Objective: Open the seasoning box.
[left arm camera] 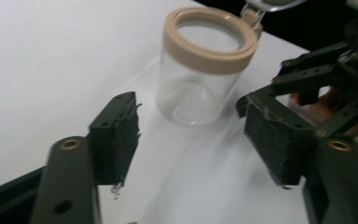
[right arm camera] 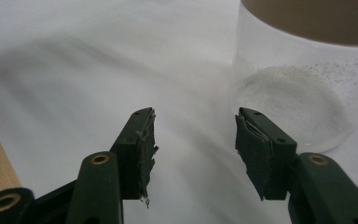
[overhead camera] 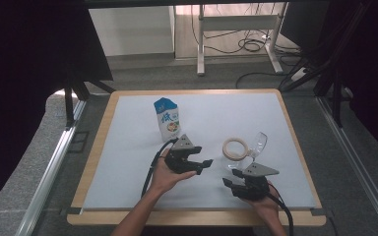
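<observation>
Clear jar (overhead camera: 236,149) with tan rim and flipped-open lid sits on the bench (overhead camera: 128,162) right of centre, just ahead of the right gripper (overhead camera: 228,182); left gripper (overhead camera: 207,162) is near it. Both sets of fingers are apart, holding nothing. It looks light, rigid, slick, likely breakable: grip the wall below the rim, not the hinged lid.

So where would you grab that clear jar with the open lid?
Probably round the clear wall of the jar, below its tan rim, jaws level from the side. It stands upright and round; the open lid hangs off the far side, so come from the near side.
</observation>
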`<state>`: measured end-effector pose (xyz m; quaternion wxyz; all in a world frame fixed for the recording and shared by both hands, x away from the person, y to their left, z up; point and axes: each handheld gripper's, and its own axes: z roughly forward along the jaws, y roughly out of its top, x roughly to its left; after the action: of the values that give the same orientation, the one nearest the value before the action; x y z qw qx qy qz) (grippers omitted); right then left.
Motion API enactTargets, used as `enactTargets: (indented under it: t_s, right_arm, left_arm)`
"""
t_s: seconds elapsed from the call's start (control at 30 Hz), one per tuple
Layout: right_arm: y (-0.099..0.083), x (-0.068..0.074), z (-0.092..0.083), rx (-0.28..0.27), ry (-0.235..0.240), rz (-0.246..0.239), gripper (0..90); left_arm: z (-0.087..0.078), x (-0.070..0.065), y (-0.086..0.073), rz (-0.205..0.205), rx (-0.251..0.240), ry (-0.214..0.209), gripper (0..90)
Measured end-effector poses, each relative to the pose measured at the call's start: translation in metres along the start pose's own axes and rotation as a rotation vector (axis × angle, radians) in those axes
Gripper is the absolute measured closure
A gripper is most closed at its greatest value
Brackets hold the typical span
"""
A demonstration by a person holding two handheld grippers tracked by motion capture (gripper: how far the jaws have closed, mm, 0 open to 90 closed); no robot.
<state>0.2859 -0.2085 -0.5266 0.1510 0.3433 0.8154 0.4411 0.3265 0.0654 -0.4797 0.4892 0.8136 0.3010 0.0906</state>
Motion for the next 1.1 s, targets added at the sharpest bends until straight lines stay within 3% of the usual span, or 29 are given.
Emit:
enactTargets:
  t_s: [0.23,0.33,0.47,0.53,0.67,0.77,1.1]
  right_arm:
    - [0.0,0.001,0.001,0.004,0.001,-0.002,47.4]
    - [0.0,0.001,0.002,0.004,-0.001,-0.007,47.3]
    - [-0.001,0.002,0.003,0.005,0.0,-0.007,46.9]
    - [-0.001,0.001,0.003,0.004,-0.002,-0.006,46.9]
    - [-0.001,0.0,0.002,0.005,-0.001,-0.004,46.8]
    - [-0.001,0.001,0.003,0.003,-0.003,-0.006,46.1]
    - [0.0,0.001,-0.001,0.001,-0.011,-0.009,45.7]
  left_arm:
    - [-0.014,0.012,-0.015,-0.019,0.009,0.053,28.3]
    - [-0.02,0.016,-0.021,-0.055,-0.015,0.036,27.6]
    - [-0.032,0.019,-0.032,-0.061,-0.049,0.044,25.8]
    - [-0.039,0.022,-0.038,-0.059,-0.055,0.067,25.4]
    - [-0.049,0.03,-0.052,-0.094,-0.063,0.116,26.3]
    - [-0.057,0.035,-0.059,-0.071,-0.063,0.159,28.3]
    - [-0.078,0.052,-0.068,-0.123,-0.112,0.223,32.4]
